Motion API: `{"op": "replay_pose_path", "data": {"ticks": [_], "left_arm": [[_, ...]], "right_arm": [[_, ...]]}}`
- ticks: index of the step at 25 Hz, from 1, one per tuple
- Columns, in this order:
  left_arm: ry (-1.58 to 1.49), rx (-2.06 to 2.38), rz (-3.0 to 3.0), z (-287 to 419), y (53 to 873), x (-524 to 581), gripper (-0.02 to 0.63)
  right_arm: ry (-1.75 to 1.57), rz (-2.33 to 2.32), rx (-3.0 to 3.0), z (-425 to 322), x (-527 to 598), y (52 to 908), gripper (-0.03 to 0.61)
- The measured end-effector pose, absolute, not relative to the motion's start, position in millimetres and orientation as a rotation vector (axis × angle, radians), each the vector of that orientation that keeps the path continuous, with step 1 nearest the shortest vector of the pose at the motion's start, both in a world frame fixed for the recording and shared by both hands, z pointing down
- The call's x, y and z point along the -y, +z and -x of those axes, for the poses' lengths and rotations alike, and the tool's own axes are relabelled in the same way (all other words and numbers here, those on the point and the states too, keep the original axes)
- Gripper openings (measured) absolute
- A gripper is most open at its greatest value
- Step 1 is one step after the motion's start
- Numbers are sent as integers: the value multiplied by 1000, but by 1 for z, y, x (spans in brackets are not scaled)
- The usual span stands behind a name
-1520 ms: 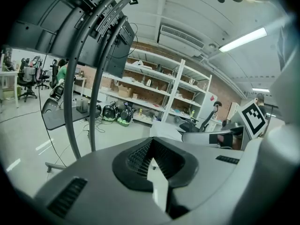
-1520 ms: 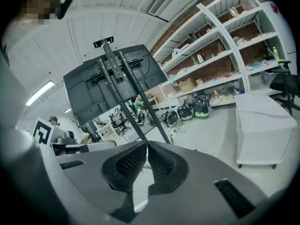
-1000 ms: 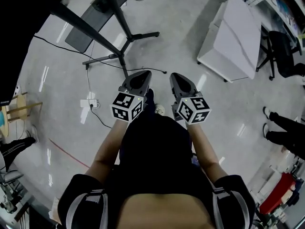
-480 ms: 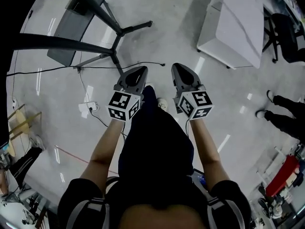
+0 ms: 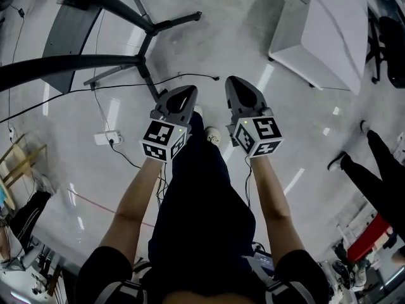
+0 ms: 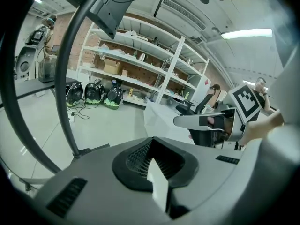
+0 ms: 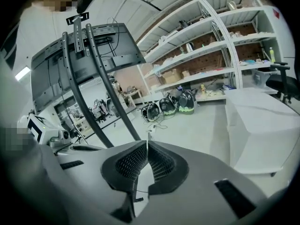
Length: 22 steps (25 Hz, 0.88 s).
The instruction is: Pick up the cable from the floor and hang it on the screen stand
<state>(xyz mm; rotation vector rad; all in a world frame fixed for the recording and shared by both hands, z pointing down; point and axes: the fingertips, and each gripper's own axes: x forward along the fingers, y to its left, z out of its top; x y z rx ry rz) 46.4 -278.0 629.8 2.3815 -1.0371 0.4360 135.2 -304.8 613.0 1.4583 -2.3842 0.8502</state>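
Both grippers have come lower toward the floor since a moment ago, and the stand's feet and the floor under them now loom larger in the head view while the pair keep their side-by-side spacing. The left gripper (image 5: 183, 95) and the right gripper (image 5: 235, 85) point forward and down over the pale, shiny floor, one on either side of the person's dark trousers, with a white shoe (image 5: 212, 136) showing between them. Each gripper's own view shows its ribbed black pads pressed together at the tip with nothing caught in them, so both are clenched and empty. The cable (image 5: 209, 76) lies on the floor just beyond the two tips, a thin black line that runs leftward past a foot of the screen stand (image 5: 144, 61) and on toward the left edge of the head view; neither gripper touches it. The stand's dark splayed legs spread across the upper left, and in the right gripper view its curved tubes rise to the dark screen (image 7: 101, 55). A white power strip (image 5: 104, 138) sits on the floor to the left of the left gripper, with its own thin lead trailing off. A white table (image 5: 329, 37) stands at the upper right, well apart from the cable, and another person's dark-clad legs (image 5: 373, 176) show at the right edge.
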Motion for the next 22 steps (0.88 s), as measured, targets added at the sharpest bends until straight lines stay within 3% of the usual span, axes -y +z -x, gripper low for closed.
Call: {"op": "replay_pose_path", "data": {"ticks": [22], "left_arm": [[502, 987, -2312, -60, 870, 305, 3]], "right_arm": [[922, -1342, 2233, -155, 313, 878, 25]]}}
